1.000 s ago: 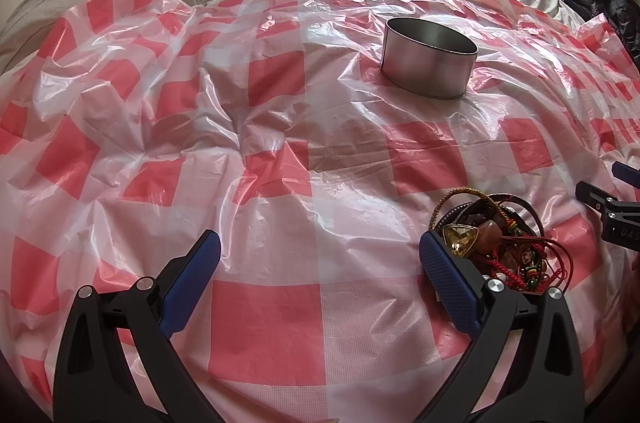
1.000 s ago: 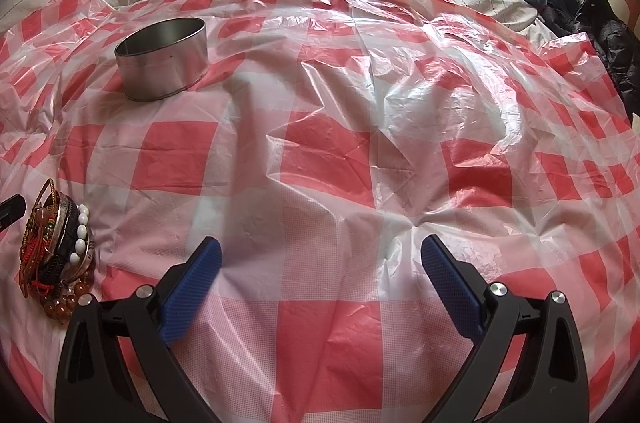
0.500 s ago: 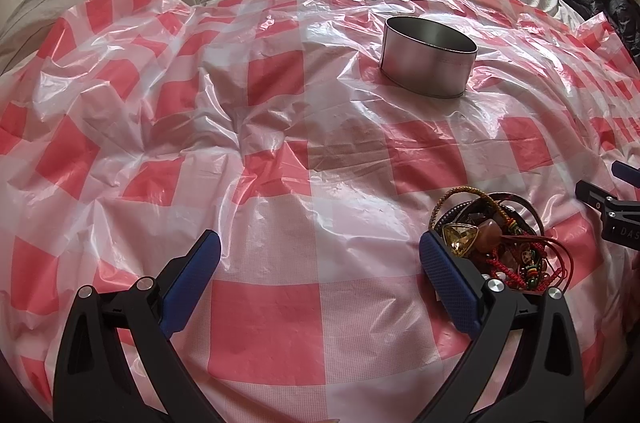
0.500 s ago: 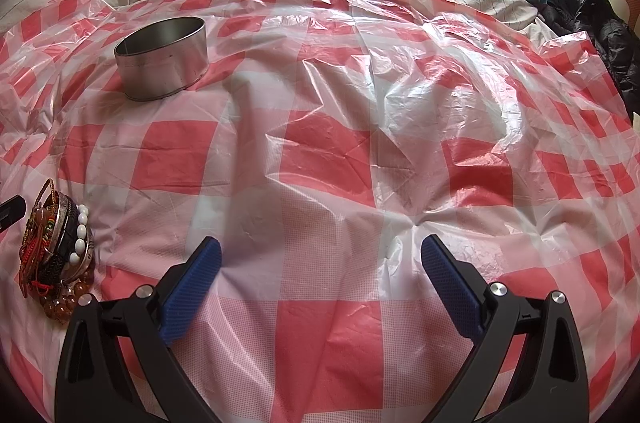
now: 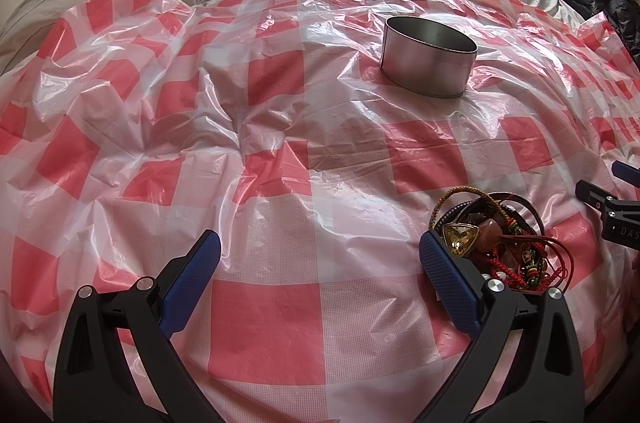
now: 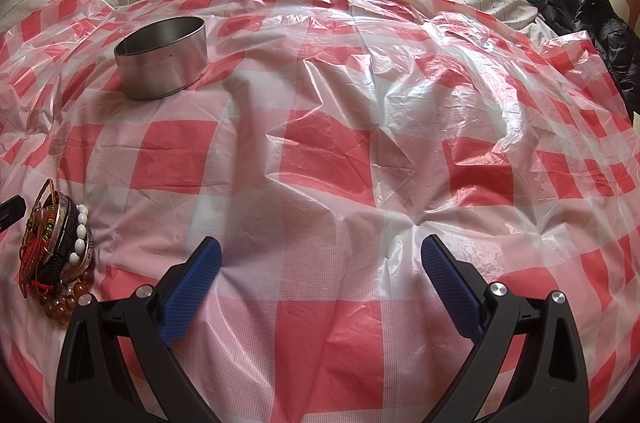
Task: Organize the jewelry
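Red-and-white checked plastic sheet (image 5: 264, 331) covers the bed. Round metal tin (image 5: 428, 63) sits top right in left cam view, top left in right cam. Pile of jewelry (image 5: 496, 243) lies lower right, just beside one blue finger. Left hand-held gripper (image 5: 320, 271) is wide open, holding nothing. Right hand-held gripper (image 6: 320, 273) is wide open too, w/ nothing in it.

My left tongs (image 5: 320, 265) and right tongs (image 6: 321, 263) look the same: black plastic arms with cut-out holes, round silver screws near the top, and bumpy blue pads (image 5: 448, 283) on the inside.
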Demonstrator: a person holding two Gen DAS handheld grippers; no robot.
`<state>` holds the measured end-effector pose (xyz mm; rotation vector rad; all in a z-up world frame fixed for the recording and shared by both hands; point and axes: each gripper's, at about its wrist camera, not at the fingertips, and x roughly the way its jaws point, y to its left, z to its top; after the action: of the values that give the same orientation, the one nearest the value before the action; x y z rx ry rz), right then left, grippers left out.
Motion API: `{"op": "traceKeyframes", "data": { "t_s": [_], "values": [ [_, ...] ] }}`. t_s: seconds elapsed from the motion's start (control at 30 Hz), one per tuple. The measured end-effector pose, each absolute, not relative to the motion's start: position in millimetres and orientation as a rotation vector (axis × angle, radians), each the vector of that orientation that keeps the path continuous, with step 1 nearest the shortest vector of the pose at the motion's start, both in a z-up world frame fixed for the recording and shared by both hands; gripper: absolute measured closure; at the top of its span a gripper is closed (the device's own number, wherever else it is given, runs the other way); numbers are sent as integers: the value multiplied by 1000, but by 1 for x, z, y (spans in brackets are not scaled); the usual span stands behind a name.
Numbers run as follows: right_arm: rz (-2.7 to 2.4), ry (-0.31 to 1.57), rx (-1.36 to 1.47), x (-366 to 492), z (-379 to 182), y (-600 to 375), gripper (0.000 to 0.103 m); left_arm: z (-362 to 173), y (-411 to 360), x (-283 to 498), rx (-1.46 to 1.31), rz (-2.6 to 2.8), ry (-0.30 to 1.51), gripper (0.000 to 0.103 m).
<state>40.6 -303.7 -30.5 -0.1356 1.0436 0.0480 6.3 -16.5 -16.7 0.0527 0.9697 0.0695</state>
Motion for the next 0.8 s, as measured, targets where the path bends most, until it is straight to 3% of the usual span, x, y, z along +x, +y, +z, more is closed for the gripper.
{"op": "traceKeyframes", "data": {
  "t_s": [0.8],
  "values": [
    [49, 1047, -136, 42, -29, -305, 7, -16, -16, 6, 52, 70, 970, 7]
  ]
}}
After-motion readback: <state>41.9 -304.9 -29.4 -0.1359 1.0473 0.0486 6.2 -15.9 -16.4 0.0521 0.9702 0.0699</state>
